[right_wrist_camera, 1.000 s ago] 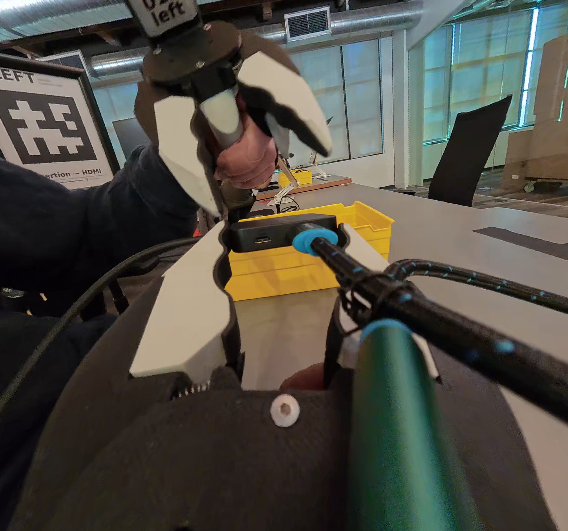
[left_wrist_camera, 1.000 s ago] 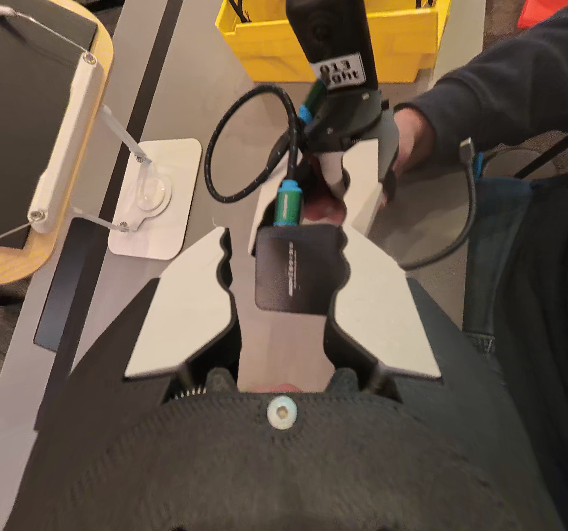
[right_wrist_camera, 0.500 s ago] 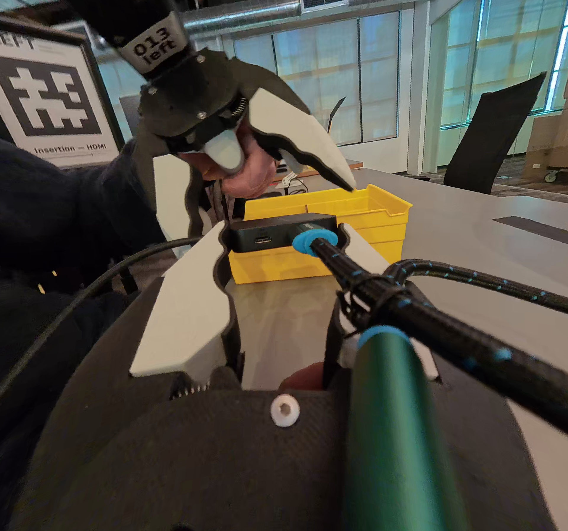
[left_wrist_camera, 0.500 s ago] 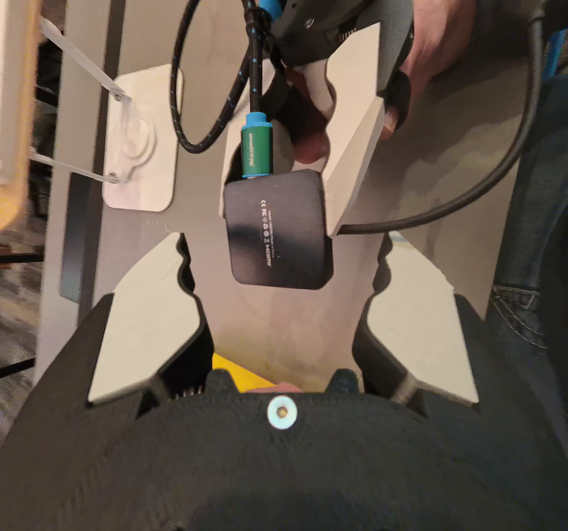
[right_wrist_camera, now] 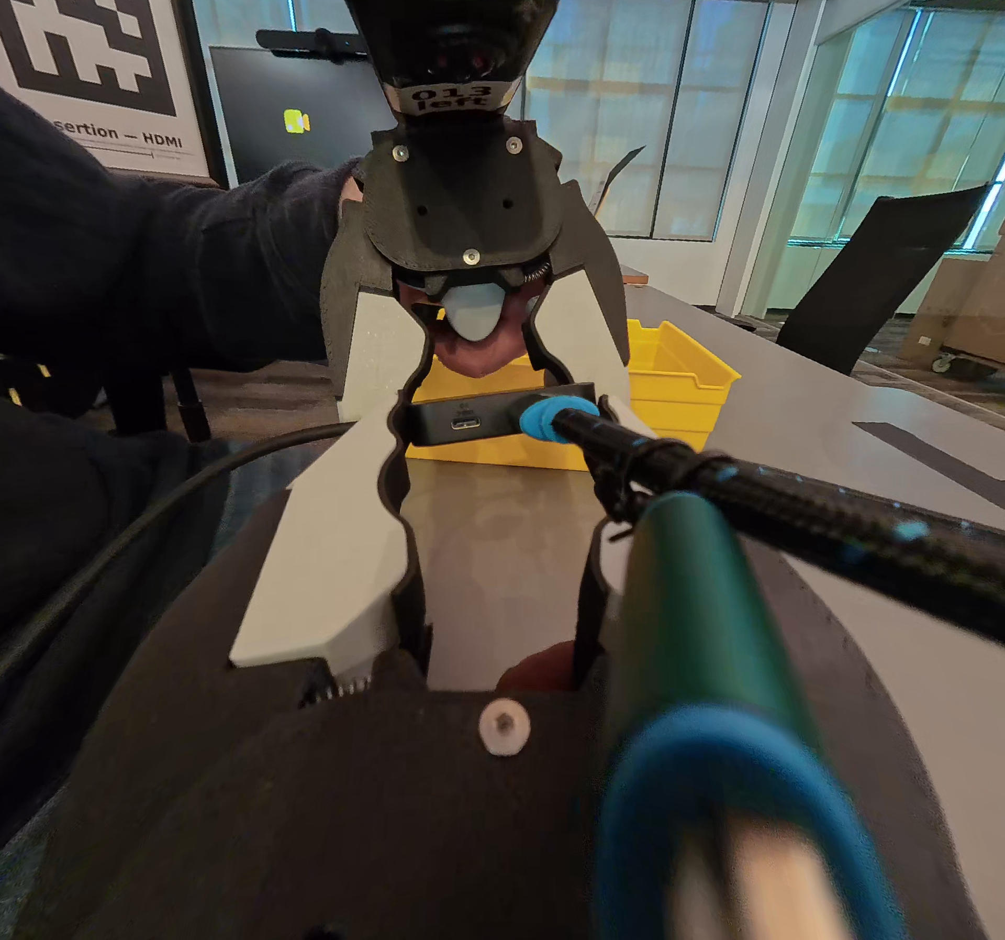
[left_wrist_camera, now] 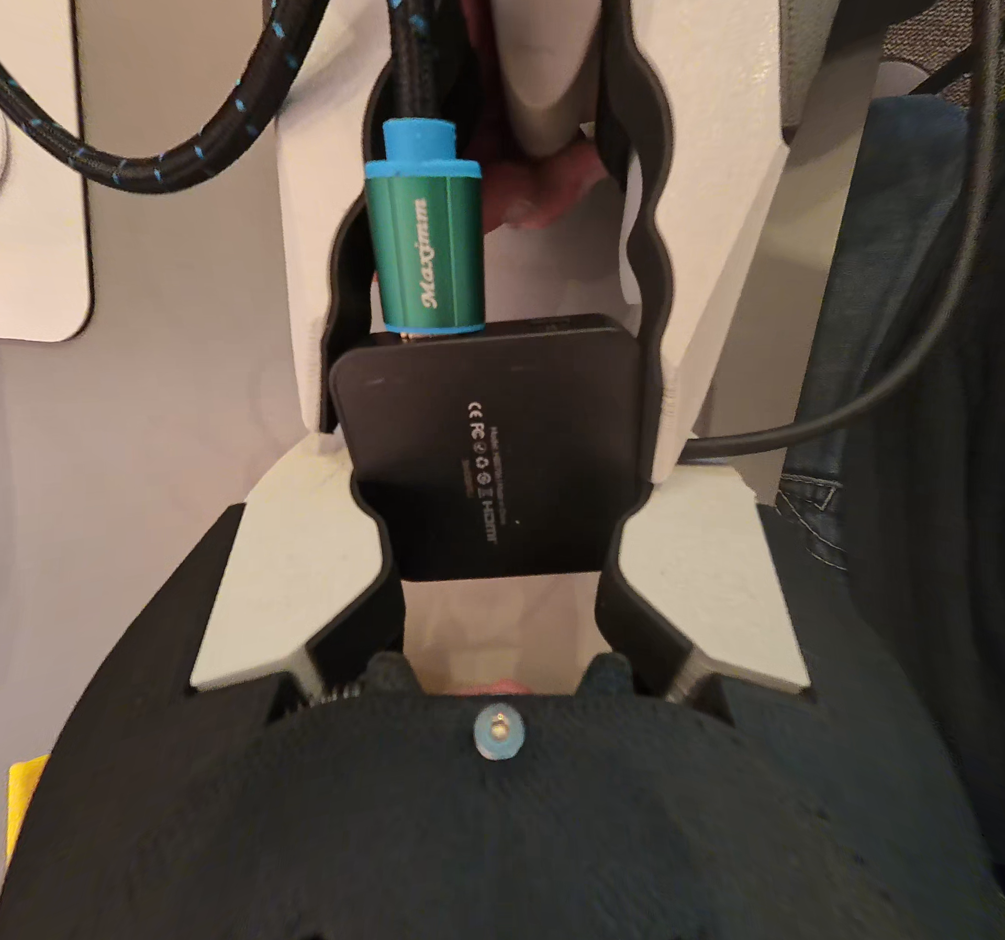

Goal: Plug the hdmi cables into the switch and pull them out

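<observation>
The black HDMI switch [left_wrist_camera: 489, 457] is held off the table between both grippers. A green HDMI plug with a blue collar [left_wrist_camera: 424, 261] sits in its far edge, on a black braided cable [left_wrist_camera: 239, 114]. My left gripper [left_wrist_camera: 500, 478] is shut on the switch's near end. My right gripper [right_wrist_camera: 500, 413] is shut on the switch's [right_wrist_camera: 462, 413] other end, where a small port shows beside the plugged cable [right_wrist_camera: 761, 484]. The cable's second green plug [right_wrist_camera: 696, 614] lies over my right gripper. The left gripper [right_wrist_camera: 484, 386] shows opposite it.
A yellow bin [right_wrist_camera: 680, 370] stands on the grey table [right_wrist_camera: 816, 424] behind the switch. A thin black cable [left_wrist_camera: 870, 408] runs off to the right. A white stand base [left_wrist_camera: 38, 152] lies at the left. A black chair [right_wrist_camera: 870, 272] and a framed marker sign [right_wrist_camera: 81, 16] are behind. One gripper's finger ends stand about 5 cm off the other's.
My left gripper opened and drew back half a second ago, then moved in close and closed on the switch. My right gripper kept its hold on the switch throughout.
</observation>
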Demonstrator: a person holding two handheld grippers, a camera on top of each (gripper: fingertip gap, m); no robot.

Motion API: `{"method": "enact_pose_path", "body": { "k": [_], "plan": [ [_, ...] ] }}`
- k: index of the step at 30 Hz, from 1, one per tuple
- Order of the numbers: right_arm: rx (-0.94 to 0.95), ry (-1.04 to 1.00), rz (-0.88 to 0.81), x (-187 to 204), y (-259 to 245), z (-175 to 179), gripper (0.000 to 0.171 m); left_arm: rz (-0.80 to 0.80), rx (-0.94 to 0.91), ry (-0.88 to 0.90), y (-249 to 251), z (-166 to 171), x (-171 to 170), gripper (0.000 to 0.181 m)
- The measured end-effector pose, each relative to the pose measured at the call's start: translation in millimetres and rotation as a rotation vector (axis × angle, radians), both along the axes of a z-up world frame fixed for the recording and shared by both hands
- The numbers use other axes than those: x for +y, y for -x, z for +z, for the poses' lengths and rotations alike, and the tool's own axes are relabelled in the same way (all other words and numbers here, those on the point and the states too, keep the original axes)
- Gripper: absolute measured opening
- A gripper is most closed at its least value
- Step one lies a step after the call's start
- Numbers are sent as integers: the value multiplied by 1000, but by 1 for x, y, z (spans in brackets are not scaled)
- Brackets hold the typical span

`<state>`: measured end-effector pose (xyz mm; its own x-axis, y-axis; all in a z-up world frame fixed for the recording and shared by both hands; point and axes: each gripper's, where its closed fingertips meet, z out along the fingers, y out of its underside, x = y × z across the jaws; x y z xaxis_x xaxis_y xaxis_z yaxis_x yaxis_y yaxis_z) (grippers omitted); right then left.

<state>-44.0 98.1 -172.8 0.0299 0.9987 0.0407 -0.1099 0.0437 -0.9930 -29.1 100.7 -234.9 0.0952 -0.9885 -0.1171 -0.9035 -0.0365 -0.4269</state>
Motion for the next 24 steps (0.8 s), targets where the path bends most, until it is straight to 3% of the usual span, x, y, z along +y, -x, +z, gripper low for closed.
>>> {"method": "enact_pose_path", "body": {
  "k": [10,18,24],
  "plan": [
    [24,35,-56,13,-9,3,71,61,-64,25,18,3,6,89],
    [85,84,-9,10,-11,8,39,20,-103,105,19,3,-10,89],
    [66,78,55,-2,-7,3,28,-19,-92,157,16,-3,-21,88]
  ]
}}
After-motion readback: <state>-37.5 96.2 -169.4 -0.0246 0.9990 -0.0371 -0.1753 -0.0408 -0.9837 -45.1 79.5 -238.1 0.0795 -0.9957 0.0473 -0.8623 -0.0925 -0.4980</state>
